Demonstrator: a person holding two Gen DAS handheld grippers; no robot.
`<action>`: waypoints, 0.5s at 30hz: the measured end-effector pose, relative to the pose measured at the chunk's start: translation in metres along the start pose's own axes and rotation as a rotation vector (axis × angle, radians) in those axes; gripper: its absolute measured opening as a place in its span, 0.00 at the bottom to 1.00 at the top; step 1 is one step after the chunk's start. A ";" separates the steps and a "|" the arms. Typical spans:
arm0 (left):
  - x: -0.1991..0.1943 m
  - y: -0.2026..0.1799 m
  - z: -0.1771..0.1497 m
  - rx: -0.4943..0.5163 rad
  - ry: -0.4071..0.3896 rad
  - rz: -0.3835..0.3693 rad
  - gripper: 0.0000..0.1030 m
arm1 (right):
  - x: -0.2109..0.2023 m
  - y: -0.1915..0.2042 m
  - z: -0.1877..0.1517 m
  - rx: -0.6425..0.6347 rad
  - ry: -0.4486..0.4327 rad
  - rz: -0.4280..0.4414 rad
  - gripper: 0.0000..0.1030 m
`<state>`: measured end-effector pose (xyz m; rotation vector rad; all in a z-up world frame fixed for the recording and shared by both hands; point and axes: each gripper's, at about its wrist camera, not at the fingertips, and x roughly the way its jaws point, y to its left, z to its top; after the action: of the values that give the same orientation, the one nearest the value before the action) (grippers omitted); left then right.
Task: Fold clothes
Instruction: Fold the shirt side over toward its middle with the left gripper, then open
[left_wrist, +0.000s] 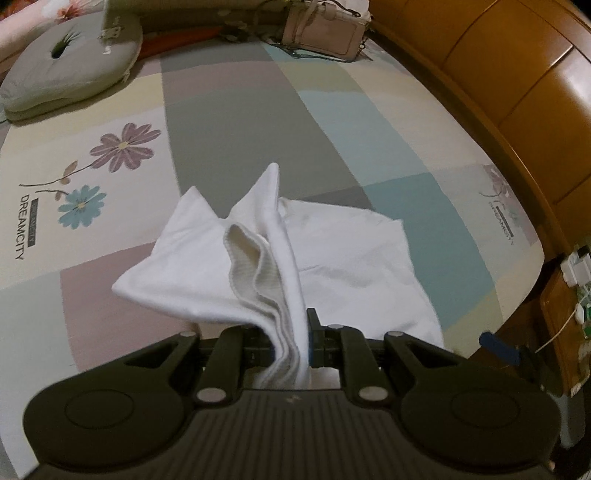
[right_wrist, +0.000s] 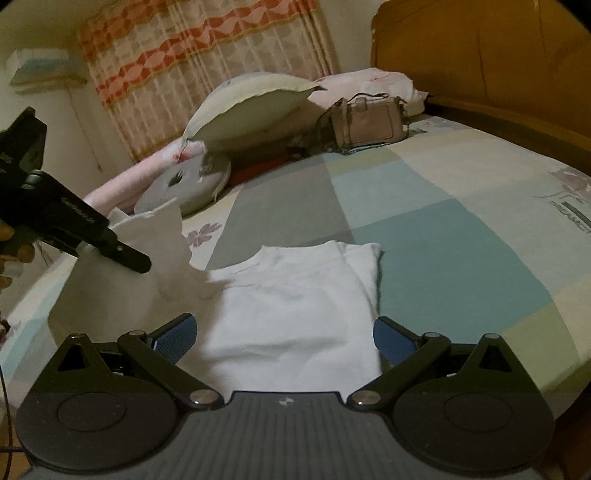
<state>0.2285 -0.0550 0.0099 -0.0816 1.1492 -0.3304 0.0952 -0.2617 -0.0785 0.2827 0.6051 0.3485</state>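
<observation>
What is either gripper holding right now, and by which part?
Left gripper pinches the white shirt by a bunched ribbed edge; right gripper is open, holding nothing.

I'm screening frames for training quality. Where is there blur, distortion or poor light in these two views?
Left wrist: fisheye bends the headboard; shirt sharp, light dim. Right wrist: left gripper and the lifted cloth smeared by motion, corners dark.
</observation>
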 end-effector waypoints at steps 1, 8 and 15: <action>0.002 -0.005 0.003 0.001 0.002 0.000 0.12 | -0.003 -0.004 0.000 0.008 -0.007 -0.001 1.00; 0.020 -0.048 0.019 0.032 0.030 0.000 0.12 | -0.017 -0.031 -0.001 0.058 -0.042 -0.020 1.00; 0.045 -0.080 0.031 0.049 0.073 0.001 0.12 | -0.028 -0.054 -0.002 0.082 -0.071 -0.044 1.00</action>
<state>0.2554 -0.1478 0.0016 -0.0258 1.2128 -0.3627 0.0852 -0.3211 -0.0854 0.3588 0.5553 0.2706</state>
